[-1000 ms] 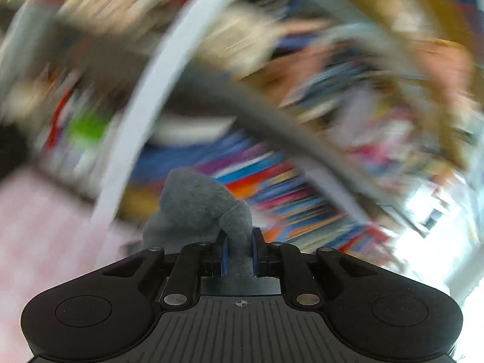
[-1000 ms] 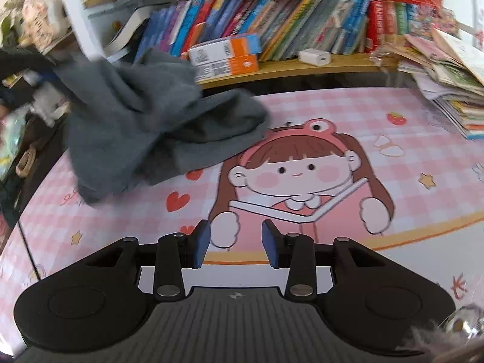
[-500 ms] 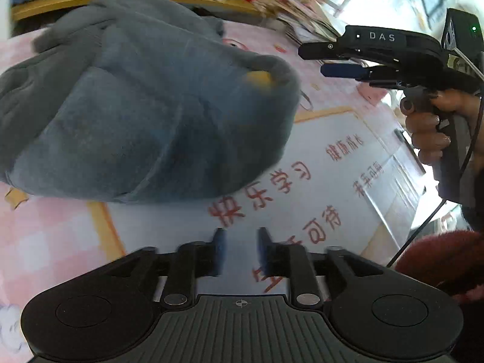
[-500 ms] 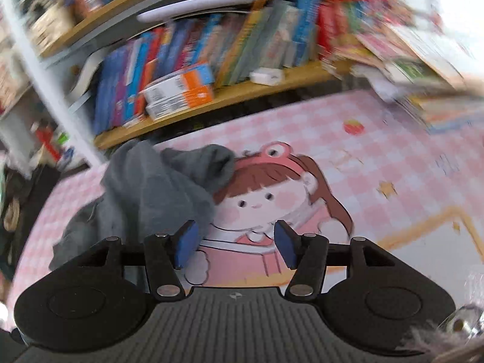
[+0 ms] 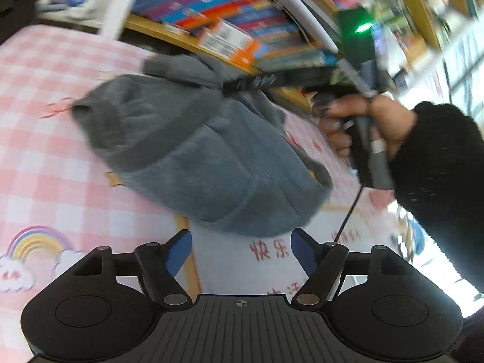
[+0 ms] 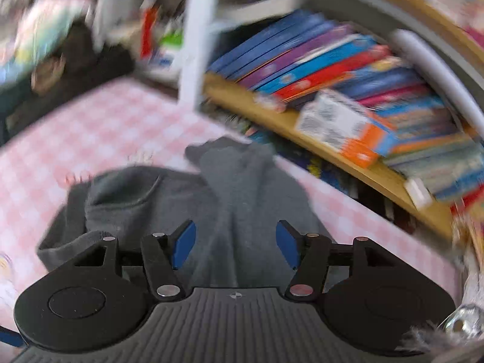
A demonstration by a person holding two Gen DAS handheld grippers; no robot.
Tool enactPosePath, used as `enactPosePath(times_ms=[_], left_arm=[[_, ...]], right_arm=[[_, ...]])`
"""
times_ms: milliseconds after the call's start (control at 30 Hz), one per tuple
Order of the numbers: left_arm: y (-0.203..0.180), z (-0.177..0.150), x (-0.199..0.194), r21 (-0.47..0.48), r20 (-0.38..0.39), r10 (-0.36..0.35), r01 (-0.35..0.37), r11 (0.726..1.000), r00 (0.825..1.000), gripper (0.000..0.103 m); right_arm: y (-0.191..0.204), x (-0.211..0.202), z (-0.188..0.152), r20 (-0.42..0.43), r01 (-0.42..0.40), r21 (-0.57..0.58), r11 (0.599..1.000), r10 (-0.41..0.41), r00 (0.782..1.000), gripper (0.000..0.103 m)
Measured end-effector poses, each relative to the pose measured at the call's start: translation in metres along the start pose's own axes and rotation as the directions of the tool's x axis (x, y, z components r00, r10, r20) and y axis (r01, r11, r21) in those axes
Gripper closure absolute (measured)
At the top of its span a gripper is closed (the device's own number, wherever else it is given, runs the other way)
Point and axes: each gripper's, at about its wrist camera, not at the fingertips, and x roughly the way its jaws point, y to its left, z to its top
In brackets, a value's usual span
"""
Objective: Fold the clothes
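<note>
A grey fleece garment [image 5: 196, 151] lies crumpled on the pink checked mat [image 5: 45, 139]. My left gripper [image 5: 240, 254] is open and empty, just short of the garment's near edge. My right gripper [image 6: 236, 243] is open, its blue fingertips [image 6: 184, 242] spread over the garment [image 6: 242, 193], with nothing held. In the left wrist view the right gripper [image 5: 242, 84] reaches over the garment's far side, held by a hand in a black sleeve.
A wooden bookshelf [image 6: 302, 127] packed with books runs along the far side of the mat. An orange and white box [image 6: 348, 127] lies on its edge. A white post [image 6: 193, 39] stands at the shelf's left end.
The left gripper let go of the grey garment, which dropped onto the mat, and then opened wide. The right gripper opened wider and moved left over the garment.
</note>
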Motion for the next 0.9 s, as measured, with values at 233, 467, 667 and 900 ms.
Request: enactPosePath(times_ms=[233,467,667,900], left_arm=[[0.026,0.007,-0.02,-0.14,0.12,0.041,-0.024,0.99,0.992,0.024],[0.062,0.035,-0.003,-0.387,0.153,0.046,0.017,0.922,0.987,0.023],[0.074,0.042,0.018,-0.432,0.117,0.141,-0.078,0.898,0.983,0.023],[0.077,0.064,0.041,-0.444,0.059,0.229,-0.179,0.878,0.972,0.031]], right_arm=[[-0.01,0.005,0.001,0.007,0.079,0.021,0.997,-0.079,0.997,0.093],[-0.089,-0.14,-0.072,0.244,0.096,0.409,0.908,-0.21,0.947,0.095],[-0.126,-0.185,-0.244,-0.114,0.298,0.719,0.629,-0.315,0.942,0.095],[-0.086,-0.187,-0.328,-0.285,0.353,0.773,0.527,-0.209,0.935,0.092]])
